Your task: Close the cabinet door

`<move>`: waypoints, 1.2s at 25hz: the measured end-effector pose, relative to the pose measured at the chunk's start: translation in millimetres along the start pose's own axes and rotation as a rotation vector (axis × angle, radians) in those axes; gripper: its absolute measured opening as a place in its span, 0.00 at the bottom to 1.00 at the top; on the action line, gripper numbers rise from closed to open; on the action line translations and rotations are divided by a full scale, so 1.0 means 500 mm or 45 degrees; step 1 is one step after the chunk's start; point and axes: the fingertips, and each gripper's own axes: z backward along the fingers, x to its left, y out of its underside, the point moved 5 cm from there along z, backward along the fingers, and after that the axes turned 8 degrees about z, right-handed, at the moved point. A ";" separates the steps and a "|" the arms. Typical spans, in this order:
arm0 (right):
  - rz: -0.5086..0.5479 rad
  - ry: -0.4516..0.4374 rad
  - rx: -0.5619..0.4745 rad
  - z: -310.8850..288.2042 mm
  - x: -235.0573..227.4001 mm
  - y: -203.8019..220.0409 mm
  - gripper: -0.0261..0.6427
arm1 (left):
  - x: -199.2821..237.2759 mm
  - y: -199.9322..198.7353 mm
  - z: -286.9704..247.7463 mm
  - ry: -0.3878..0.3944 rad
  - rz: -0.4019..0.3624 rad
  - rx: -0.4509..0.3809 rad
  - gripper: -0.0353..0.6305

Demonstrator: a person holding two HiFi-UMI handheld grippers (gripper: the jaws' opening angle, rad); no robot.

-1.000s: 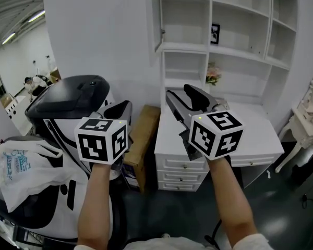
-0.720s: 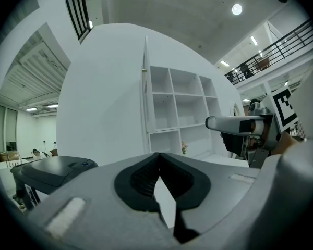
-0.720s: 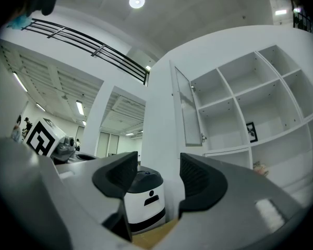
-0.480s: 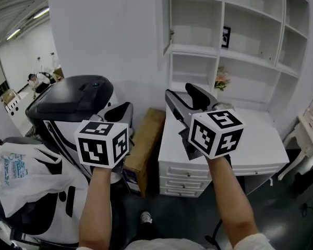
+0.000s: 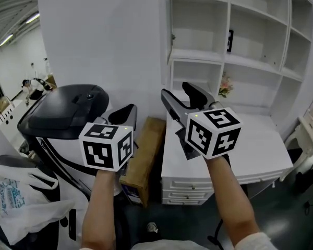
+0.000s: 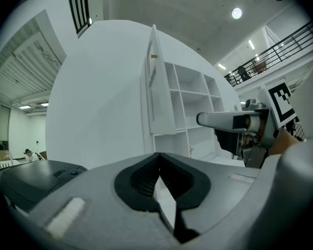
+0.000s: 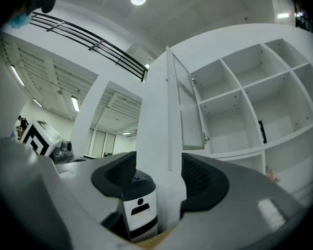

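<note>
Both grippers and my head had come closer to the shelves (image 5: 198, 22) than a second before. In the head view the unit now filled more of the upper right, and the desk (image 5: 261, 145) under it sat nearer my hands. The box (image 5: 143, 152) against the desk's left edge had come closer too.

The door (image 5: 167, 25) had not moved. It hung at the top left corner of the shelves, swung out toward me and seen almost edge-on. It also showed edge-on in the left gripper view (image 6: 159, 95) and the right gripper view (image 7: 190, 108), well apart from both grippers.

My right gripper (image 5: 178, 91) was opening, and its jaws (image 7: 156, 171) stood wide with nothing between them. The door's edge only showed far off through the gap. My left gripper (image 5: 126, 111) was closed, its pads meeting at the tips (image 6: 159, 176), and it held nothing.

I judged this to be the approach and no more, with the door not yet touched and the closing not begun. The spread right jaws pointed slightly up toward the door, so that hand looked the likelier one to reach it. It had to rise and go further in to meet the panel's free edge before any push toward the shelves. Coming in too low would have met the desk's back edge instead.
</note>
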 end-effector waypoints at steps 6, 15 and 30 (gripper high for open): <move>0.019 0.050 0.007 -0.092 -0.027 0.006 0.43 | 0.064 -0.012 -0.083 0.062 -0.005 0.004 0.06; 0.035 0.126 0.009 -0.186 -0.053 0.010 0.43 | 0.133 -0.040 -0.166 0.150 -0.014 -0.015 0.06; 0.080 0.223 0.029 -0.234 -0.076 0.011 0.33 | 0.156 -0.052 -0.257 0.292 -0.029 -0.025 0.06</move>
